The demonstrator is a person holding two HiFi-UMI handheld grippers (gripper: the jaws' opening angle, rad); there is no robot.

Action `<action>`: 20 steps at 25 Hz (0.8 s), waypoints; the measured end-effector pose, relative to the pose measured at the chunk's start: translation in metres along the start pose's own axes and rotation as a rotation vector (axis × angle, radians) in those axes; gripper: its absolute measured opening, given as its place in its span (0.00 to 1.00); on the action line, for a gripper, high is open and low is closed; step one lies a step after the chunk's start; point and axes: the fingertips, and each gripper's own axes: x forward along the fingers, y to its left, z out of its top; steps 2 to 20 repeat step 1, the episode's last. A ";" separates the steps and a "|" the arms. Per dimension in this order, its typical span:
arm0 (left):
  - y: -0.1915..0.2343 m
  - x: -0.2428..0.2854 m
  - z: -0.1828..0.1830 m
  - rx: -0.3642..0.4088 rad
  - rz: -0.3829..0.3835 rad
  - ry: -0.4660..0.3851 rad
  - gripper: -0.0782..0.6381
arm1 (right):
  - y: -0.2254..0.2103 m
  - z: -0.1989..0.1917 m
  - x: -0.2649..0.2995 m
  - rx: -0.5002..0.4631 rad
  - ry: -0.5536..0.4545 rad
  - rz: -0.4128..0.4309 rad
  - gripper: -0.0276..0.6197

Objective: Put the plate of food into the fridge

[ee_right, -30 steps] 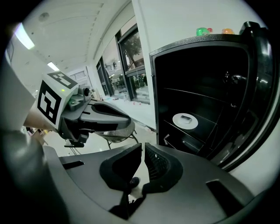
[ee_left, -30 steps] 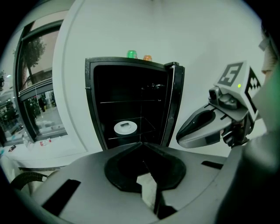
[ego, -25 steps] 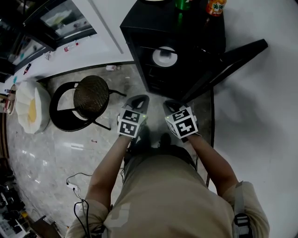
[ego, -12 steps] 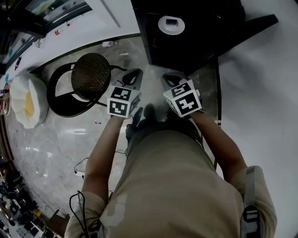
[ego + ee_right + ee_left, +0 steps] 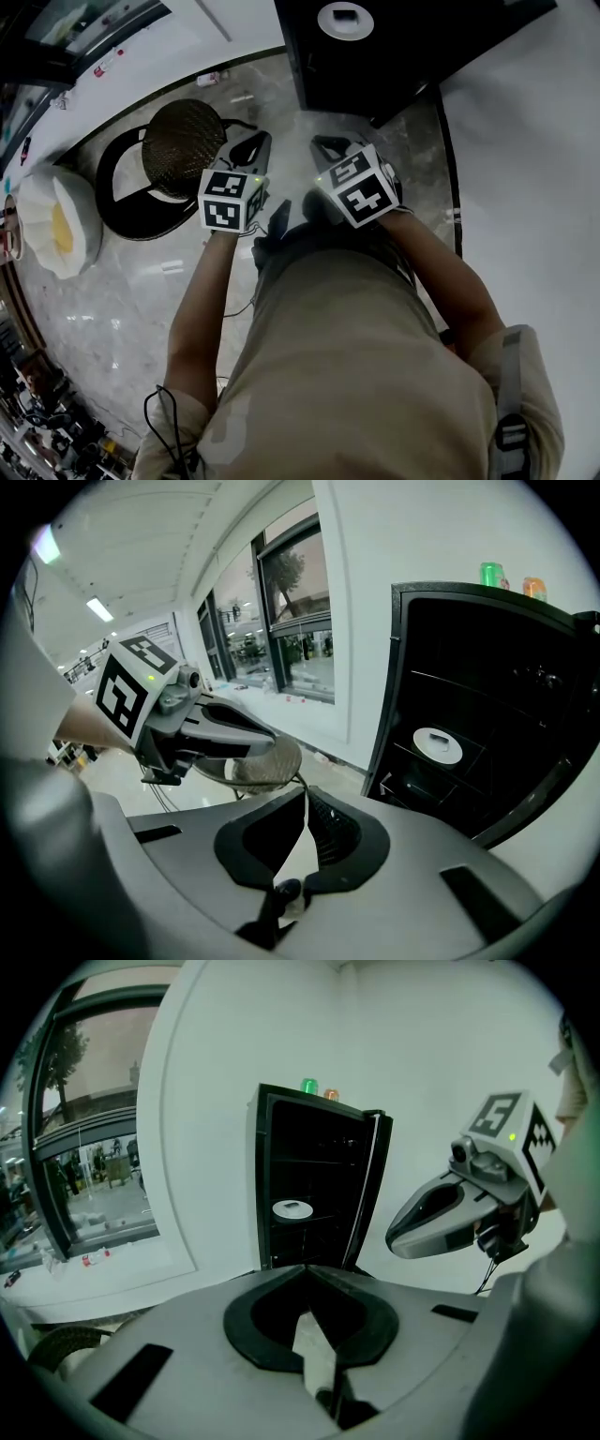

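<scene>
Both the left gripper and right gripper had jaws pressed together, empty; the plate, seemingly bearing food, sat inside the fridge.

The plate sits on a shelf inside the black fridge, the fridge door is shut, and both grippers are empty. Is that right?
Not quite. The fridge door is open, not shut; the left gripper view shows it swung aside. The plate does sit on a shelf inside the black fridge, and the left gripper and right gripper are empty, jaws together.
</scene>
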 end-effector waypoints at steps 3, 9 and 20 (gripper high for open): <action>0.003 0.000 -0.002 0.003 -0.003 0.001 0.13 | 0.003 0.000 0.003 0.000 0.000 -0.002 0.09; 0.003 0.000 -0.002 0.003 -0.003 0.001 0.13 | 0.003 0.000 0.003 0.000 0.000 -0.002 0.09; 0.003 0.000 -0.002 0.003 -0.003 0.001 0.13 | 0.003 0.000 0.003 0.000 0.000 -0.002 0.09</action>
